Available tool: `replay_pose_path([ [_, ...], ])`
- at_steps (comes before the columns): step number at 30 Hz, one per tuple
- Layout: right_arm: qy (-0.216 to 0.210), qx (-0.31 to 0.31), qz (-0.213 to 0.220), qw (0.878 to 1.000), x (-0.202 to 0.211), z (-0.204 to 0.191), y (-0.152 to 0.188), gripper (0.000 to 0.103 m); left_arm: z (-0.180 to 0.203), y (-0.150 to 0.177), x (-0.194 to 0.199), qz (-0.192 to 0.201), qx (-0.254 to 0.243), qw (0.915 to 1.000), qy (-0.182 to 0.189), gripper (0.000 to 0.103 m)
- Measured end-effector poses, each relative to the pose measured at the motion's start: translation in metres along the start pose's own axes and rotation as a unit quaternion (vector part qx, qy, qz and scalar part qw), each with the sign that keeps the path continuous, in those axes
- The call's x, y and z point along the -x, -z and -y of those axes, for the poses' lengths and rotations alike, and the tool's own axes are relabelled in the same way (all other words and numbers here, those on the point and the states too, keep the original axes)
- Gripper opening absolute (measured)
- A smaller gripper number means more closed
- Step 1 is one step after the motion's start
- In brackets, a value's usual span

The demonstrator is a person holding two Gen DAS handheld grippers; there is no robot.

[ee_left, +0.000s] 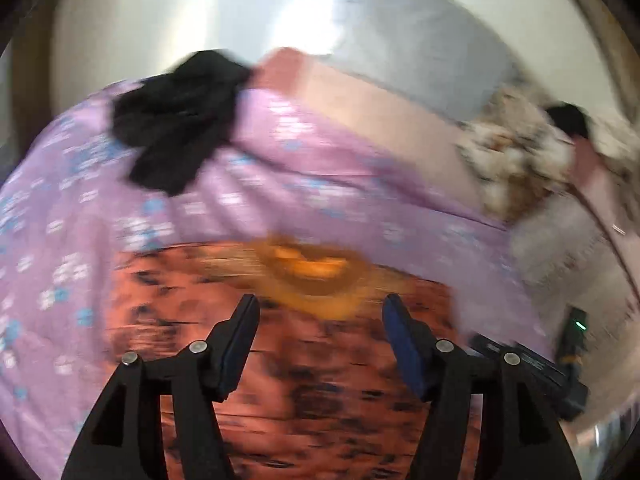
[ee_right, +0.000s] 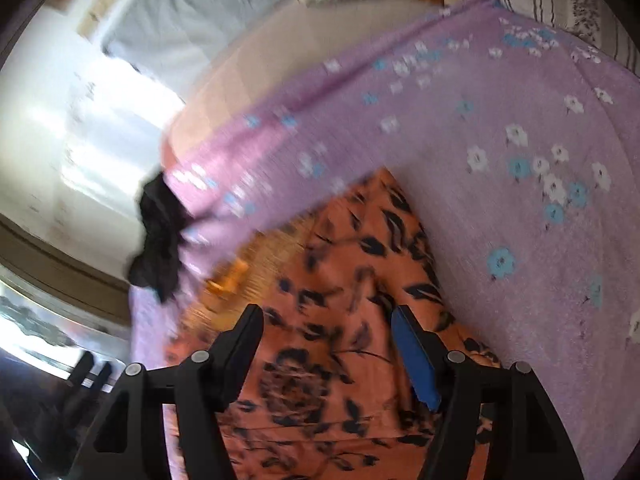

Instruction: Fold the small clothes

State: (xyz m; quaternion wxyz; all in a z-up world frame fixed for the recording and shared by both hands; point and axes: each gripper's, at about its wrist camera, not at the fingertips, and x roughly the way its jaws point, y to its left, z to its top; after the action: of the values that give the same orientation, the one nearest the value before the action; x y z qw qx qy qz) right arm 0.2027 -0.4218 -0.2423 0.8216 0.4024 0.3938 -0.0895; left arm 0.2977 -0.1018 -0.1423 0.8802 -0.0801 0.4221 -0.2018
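Right wrist view: the right hand-held gripper (ee_right: 326, 340) hangs spread and empty over the orange flowered garment (ee_right: 320, 360) lying on the bed (ee_right: 520, 220) near its edge. The left hand-held gripper (ee_left: 320, 332) is spread too. The cloth looks thin, light and limp; pinch a hem corner.

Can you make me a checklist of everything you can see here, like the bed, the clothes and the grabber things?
Surface: purple bedsheet with white and blue flowers, covering a bed.
Job's things: orange garment with black flower print, spread flat; yellow-orange patch at its far end, too blurred to identify.
Clutter: crumpled black cloth at the bed's far edge; furry cream-and-brown blanket.
Grippers: left gripper open over the garment; right gripper open over it too, fingers apart, holding nothing.
Cables: nothing seen.
Surroundings: grey mattress against the wall, bright window.
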Motion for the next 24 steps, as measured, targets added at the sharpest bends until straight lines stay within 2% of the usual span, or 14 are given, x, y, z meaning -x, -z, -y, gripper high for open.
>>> replay_pose_path([
  [3,0.028,0.011,-0.025,0.999,-0.019,0.006,-0.001,0.07,-0.055,0.0,-0.01,-0.016,0.049,0.9963,-0.069,0.065],
  [7,0.039,0.019,-0.039,0.998,-0.044,0.014,-0.002,0.064,-0.103,0.011,-0.024,-0.043,0.096,0.9883,-0.111,0.065],
  [9,0.034,0.039,-0.049,0.997,-0.052,0.006,0.002,0.037,-0.117,0.019,-0.034,-0.059,0.102,0.9848,-0.128,0.065],
  [10,0.046,0.058,-0.058,0.996,-0.057,0.0,0.005,0.032,-0.121,0.022,-0.04,-0.07,0.099,0.9827,-0.14,0.065],
  [12,0.086,0.107,-0.049,0.989,-0.058,-0.018,0.011,0.012,-0.126,0.028,-0.047,-0.089,0.092,0.9792,-0.158,0.065],
  [14,0.093,0.134,-0.027,0.986,-0.052,-0.03,0.013,0.011,-0.13,0.032,-0.05,-0.096,0.083,0.9761,-0.176,0.065],
  [17,0.1,0.151,0.055,0.982,-0.023,-0.043,0.007,0.01,-0.125,0.039,-0.053,-0.095,0.054,0.9741,-0.198,0.065],
  [18,0.11,0.15,0.079,0.979,-0.014,-0.043,0.003,0.01,-0.122,0.041,-0.054,-0.097,0.042,0.9738,-0.201,0.065],
  [20,0.121,0.129,0.096,0.98,-0.01,-0.036,-0.004,0.01,-0.114,0.046,-0.058,-0.103,0.022,0.9721,-0.209,0.065],
  [22,0.136,0.099,0.08,0.982,-0.022,-0.02,-0.009,0.012,-0.11,0.052,-0.065,-0.118,0.007,0.9704,-0.21,0.065],
  [24,0.156,0.068,0.012,0.985,-0.051,0.003,-0.009,0.016,-0.108,0.053,-0.068,-0.122,-0.004,0.9683,-0.218,0.065],
])
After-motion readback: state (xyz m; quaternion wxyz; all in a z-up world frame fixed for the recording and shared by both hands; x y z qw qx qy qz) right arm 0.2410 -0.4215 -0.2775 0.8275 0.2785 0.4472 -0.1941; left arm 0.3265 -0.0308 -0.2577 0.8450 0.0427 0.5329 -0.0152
